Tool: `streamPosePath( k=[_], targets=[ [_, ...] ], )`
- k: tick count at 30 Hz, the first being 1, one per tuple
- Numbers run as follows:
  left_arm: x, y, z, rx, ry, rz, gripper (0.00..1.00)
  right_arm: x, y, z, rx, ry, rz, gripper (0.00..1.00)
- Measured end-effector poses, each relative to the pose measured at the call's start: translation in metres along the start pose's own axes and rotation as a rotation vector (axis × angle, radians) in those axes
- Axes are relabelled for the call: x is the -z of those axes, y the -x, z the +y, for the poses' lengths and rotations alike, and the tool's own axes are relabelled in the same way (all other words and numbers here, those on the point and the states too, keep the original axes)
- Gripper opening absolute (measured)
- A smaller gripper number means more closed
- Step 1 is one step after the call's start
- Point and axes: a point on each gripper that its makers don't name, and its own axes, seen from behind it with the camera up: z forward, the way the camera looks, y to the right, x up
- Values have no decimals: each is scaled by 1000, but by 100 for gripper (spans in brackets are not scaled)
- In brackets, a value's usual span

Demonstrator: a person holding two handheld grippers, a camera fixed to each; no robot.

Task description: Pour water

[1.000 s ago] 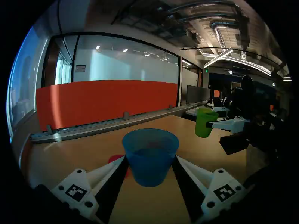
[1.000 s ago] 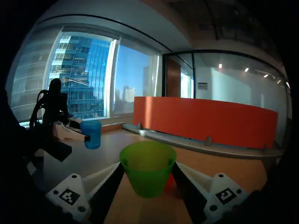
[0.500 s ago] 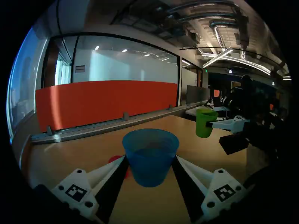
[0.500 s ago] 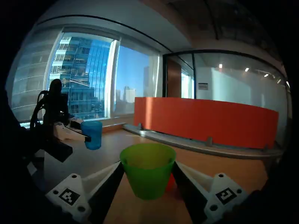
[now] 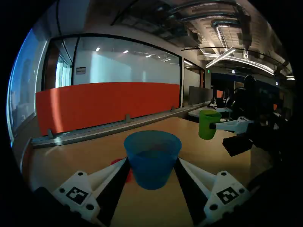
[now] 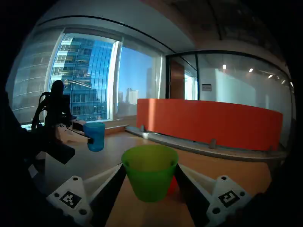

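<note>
Here we hold two cups, one in each tool.
The left tool (image 5: 152, 162) is clamped on the blue cup (image 5: 152, 151), with both fingers pressing its sides. The cup is upright over the tabletop (image 5: 75, 155), and a liquid level shows through its wall. The right tool (image 6: 150, 168) is clamped the same way on the green cup (image 6: 150, 181), also upright. In the left gripper view the green cup is off to the right, well apart from the blue one. A small red thing (image 6: 172, 186) lies on the tabletop behind the green cup.
</note>
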Motion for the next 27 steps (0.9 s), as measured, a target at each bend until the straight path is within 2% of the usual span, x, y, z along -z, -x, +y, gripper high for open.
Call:
streamPosePath(
  k=[14, 27],
  targets=[
    [-1, -16, -2, -65, -23, 26, 80, -3, 2, -7, -3, -24, -2, 89],
    [3, -35, 0, -219, -70, 42, 80, -16, 9, -35, -9, -94, -10, 89]
  ],
)
